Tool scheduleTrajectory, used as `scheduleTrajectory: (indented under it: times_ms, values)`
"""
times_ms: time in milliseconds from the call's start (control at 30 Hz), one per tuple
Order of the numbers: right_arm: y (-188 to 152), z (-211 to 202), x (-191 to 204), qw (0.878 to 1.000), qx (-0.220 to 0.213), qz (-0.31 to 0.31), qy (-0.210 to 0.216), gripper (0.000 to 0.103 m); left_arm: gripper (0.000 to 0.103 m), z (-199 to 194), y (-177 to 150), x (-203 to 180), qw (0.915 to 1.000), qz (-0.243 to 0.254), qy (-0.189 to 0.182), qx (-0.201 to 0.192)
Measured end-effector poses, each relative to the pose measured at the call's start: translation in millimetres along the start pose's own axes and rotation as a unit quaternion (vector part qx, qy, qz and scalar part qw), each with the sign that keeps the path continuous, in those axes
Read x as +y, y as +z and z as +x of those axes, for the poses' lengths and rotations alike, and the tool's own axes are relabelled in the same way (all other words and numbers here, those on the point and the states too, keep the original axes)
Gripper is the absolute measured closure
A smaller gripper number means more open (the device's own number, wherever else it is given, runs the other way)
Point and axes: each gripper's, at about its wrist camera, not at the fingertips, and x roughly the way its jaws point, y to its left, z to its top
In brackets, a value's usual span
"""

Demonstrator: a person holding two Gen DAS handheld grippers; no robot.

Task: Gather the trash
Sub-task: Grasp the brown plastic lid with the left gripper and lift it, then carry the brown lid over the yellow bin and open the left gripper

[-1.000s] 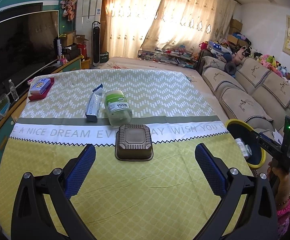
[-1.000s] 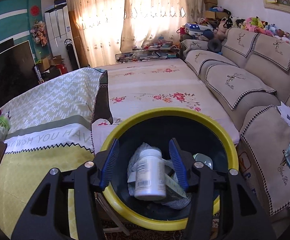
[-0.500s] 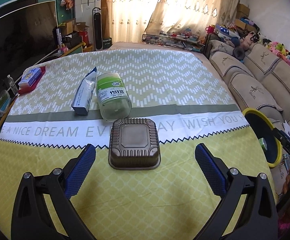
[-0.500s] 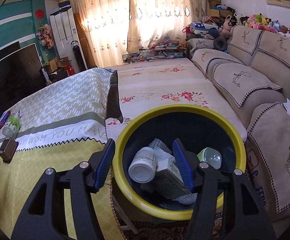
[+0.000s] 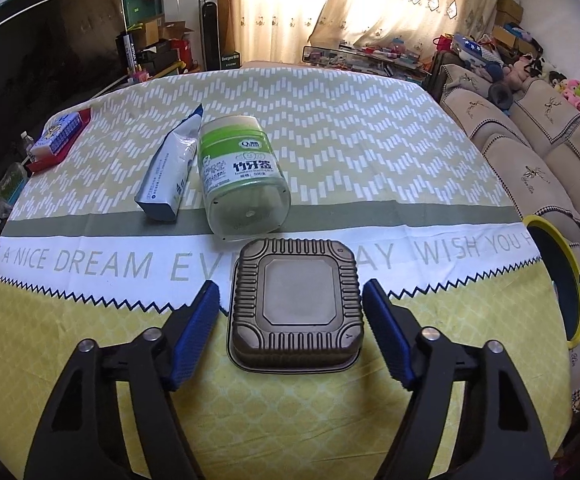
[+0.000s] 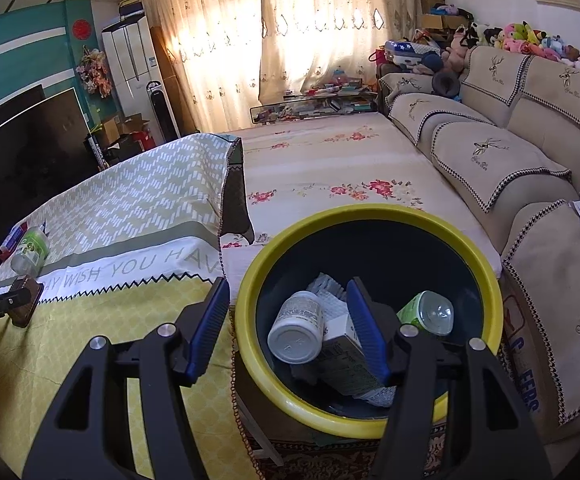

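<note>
A brown ribbed square container point(image 5: 296, 304) lies upside down on the tablecloth point(image 5: 89, 360). My left gripper point(image 5: 292, 332) is open, its blue pads on either side of the container, not touching it. Behind it lie a green-labelled clear jar point(image 5: 241, 184) and a white-blue packet point(image 5: 169, 176). My right gripper point(image 6: 287, 324) is open and empty above the yellow-rimmed bin point(image 6: 486, 272), which holds a white bottle point(image 6: 296, 330), a carton and a green bottle point(image 6: 426, 312). The bin's rim also shows at the right of the left wrist view point(image 5: 570, 264).
A red tray with a blue box point(image 5: 61, 136) sits at the table's far left. A sofa point(image 6: 490, 152) runs along the right, behind the bin. A floral-covered surface point(image 6: 330, 184) lies beyond the table. A TV point(image 5: 49, 64) stands to the left.
My left gripper has moved forward to the brown container and narrowed around it. My right gripper let the white bottle drop into the bin, opened, and pulled back a little.
</note>
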Motion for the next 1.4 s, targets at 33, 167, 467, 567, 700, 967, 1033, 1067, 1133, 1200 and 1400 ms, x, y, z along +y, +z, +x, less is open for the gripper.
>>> scheduleTrajectory:
  times_ms: [33, 167, 467, 567, 700, 967, 1033, 1067, 1133, 1200, 1400]
  values:
    - [-1, 1, 0, 1.000, 0.001, 0.001, 0.000, 0.045, 0.040, 2, 0, 0, 1.0000, 0.000, 0.000, 0.002]
    - [-2, 1, -3, 1.000, 0.004, 0.005, 0.002, 0.045, 0.042, 1, -1, -2, 0.9999, 0.009, 0.000, -0.005]
    - [-1, -22, -27, 0.999, -0.022, 0.025, -0.025, 0.044, 0.042, -48, 4, -35, 0.9963, 0.056, -0.034, -0.055]
    - [-2, -37, -34, 0.998, -0.031, 0.022, -0.041, 0.044, 0.042, -66, 9, -65, 0.9914, 0.090, -0.065, -0.068]
    - [-5, -60, -45, 0.996, -0.050, 0.014, -0.066, 0.042, 0.042, -84, 15, -115, 0.9803, 0.140, -0.114, -0.080]
    - [-9, -100, -83, 0.990, -0.085, 0.038, -0.107, 0.040, 0.042, -81, 21, -236, 0.9489, 0.233, -0.204, -0.062]
    - [-11, -105, -92, 0.988, -0.087, 0.045, -0.117, 0.039, 0.042, -73, 19, -266, 0.9415, 0.252, -0.218, -0.051]
    - [-12, -108, -99, 0.987, -0.088, 0.051, -0.123, 0.039, 0.042, -69, 19, -280, 0.9393, 0.260, -0.219, -0.047]
    - [-15, -113, -109, 0.986, -0.090, 0.061, -0.128, 0.039, 0.042, -61, 16, -306, 0.9332, 0.276, -0.227, -0.039]
    - [-18, -116, -118, 0.985, -0.090, 0.067, -0.133, 0.039, 0.041, -51, 15, -327, 0.9306, 0.287, -0.225, -0.034]
    - [-22, -118, -131, 0.984, -0.087, 0.077, -0.136, 0.037, 0.034, -7, 13, -370, 0.9320, 0.295, -0.211, -0.008]
